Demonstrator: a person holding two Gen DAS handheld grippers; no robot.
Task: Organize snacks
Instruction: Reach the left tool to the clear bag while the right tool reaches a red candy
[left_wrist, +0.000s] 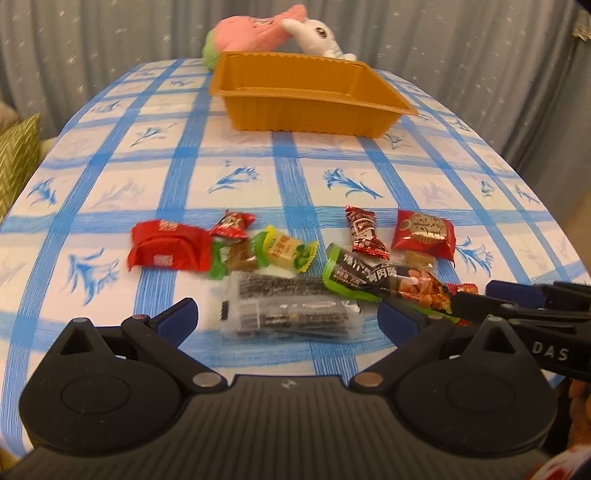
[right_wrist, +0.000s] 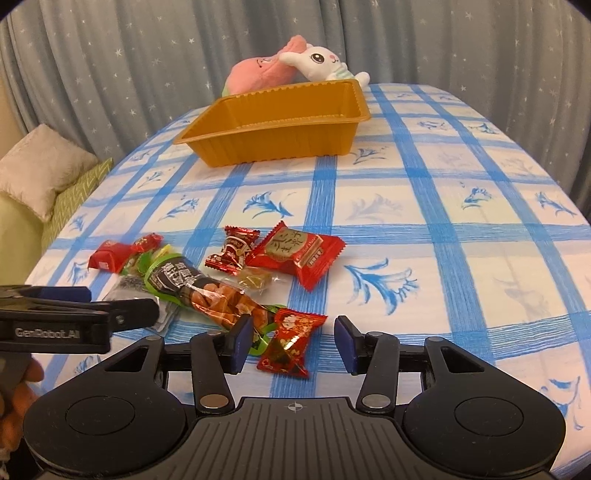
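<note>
Left tongs (left_wrist: 286, 319) spread wide, low over the surface (left_wrist: 314, 173), a clear-wrapped dark snack bar (left_wrist: 288, 308) lying between the blue pads, untouched. Right tongs (right_wrist: 293, 341) partly apart; small red candy packet (right_wrist: 291, 343) sits between the pads, neither pad pressing it. The long sausage pack (right_wrist: 218, 295) lies just left of it, its end beside the left pad. More snacks are clustered beyond: a red square packet (right_wrist: 301, 254), a dark red twist candy (right_wrist: 232, 251), a green-wrapped sweet (left_wrist: 290, 253), a red folded packet (left_wrist: 168, 249). Orange tray (left_wrist: 306, 110) stands well apart at the far side, nothing visible inside. Plush rabbit (right_wrist: 325, 62) and pink plush (right_wrist: 258, 72) lie behind it.
</note>
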